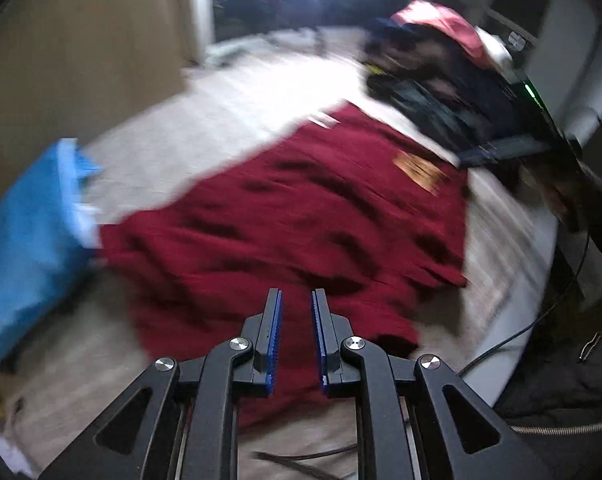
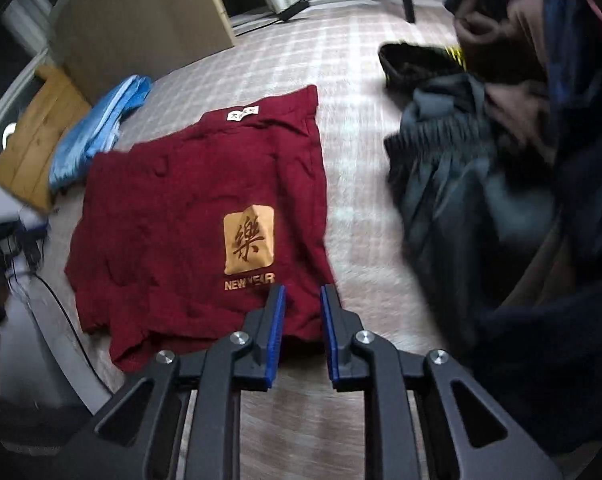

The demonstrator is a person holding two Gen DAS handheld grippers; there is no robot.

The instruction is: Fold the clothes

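Dark red garment [image 2: 197, 216] lies spread flat on the checked beige bed cover [image 2: 353, 92], gold square print and "NEW YEAR" lettering facing up, white label at its far edge. Right gripper [image 2: 303, 300] hovers over the garment's near right corner: jaws apart by a moderate gap, nothing between the blue pads, contact with the cloth not discernible. Left gripper [image 1: 296, 304] sits over the same garment [image 1: 285, 216] from another side; jaws parted slightly narrower, also empty; this view is motion-blurred. Folded blue cloth [image 2: 97, 128] lies just beside the garment's far left corner. Pile of dark clothes [image 2: 481, 152] heaped on the cover, apart from the garment.
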